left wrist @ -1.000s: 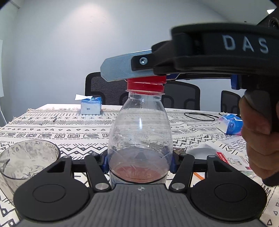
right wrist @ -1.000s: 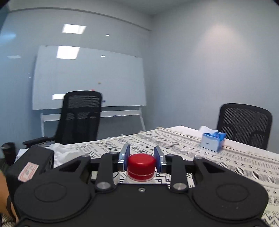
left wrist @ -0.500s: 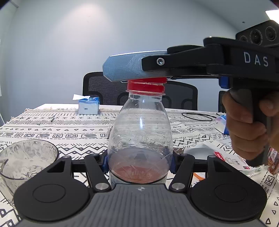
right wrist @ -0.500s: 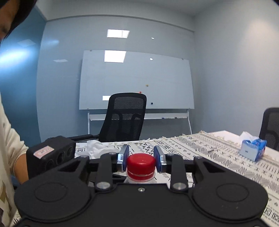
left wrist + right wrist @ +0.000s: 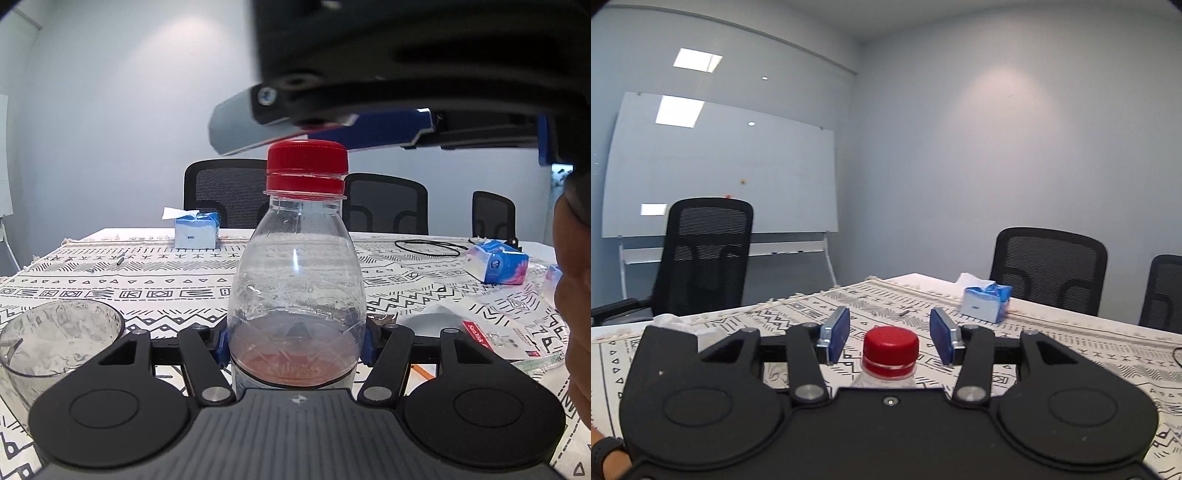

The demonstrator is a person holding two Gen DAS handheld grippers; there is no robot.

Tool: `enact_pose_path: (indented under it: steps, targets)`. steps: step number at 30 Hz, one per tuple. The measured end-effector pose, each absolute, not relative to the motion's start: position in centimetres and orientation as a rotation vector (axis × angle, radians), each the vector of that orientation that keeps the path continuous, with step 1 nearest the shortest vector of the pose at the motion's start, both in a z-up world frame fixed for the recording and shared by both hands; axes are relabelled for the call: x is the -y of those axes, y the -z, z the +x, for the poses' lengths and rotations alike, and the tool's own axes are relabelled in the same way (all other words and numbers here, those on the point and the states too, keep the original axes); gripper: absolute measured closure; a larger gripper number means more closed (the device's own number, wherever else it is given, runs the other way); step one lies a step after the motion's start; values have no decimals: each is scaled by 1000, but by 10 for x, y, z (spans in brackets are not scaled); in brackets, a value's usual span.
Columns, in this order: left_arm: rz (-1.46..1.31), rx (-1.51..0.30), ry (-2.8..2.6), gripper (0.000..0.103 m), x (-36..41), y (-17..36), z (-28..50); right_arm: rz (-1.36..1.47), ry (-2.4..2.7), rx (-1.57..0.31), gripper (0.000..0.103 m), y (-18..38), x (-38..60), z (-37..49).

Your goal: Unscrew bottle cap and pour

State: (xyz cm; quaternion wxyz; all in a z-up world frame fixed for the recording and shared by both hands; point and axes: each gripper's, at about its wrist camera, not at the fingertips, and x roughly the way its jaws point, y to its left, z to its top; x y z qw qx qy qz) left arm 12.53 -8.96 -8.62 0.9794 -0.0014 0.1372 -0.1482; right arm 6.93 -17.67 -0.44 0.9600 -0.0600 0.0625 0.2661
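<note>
On the tabletop, which a black-and-white patterned cloth covers, we note the clear bottle standing upright with a shallow layer of reddish liquid at its bottom. The left tool is clamped on the bottle's lower body; its blue pads press against both sides at about the liquid level. The red cap sits on the neck, with its ring just beneath it.

In the right wrist view we see the right tool with its jaws spread wide, one blue pad on each side of the cap and a clear gap between each pad and the cap; it has hold of nothing. In the left wrist view the same tool hangs just above the cap, its fingers level with or slightly over the cap top. We cannot tell from that view whether anything touches.

A clear glass stands on the cloth to the left of the bottle, near the left tool's finger. Farther back we note a blue tissue box, and to the right a tissue pack, a loop of black cable and some printed cards. Black mesh chairs stand around the tabletop and a whiteboard stands against the wall.
</note>
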Motion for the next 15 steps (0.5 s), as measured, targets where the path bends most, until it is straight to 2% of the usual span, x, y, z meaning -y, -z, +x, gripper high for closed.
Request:
enact_pose_path:
  steps: [12, 15]
  targets:
    - [-8, -277, 292, 44, 90, 86, 123, -50, -523, -218, 55, 4, 176, 82]
    - [-10, -278, 288, 44, 90, 86, 123, -47, -528, -230, 62, 8, 175, 82]
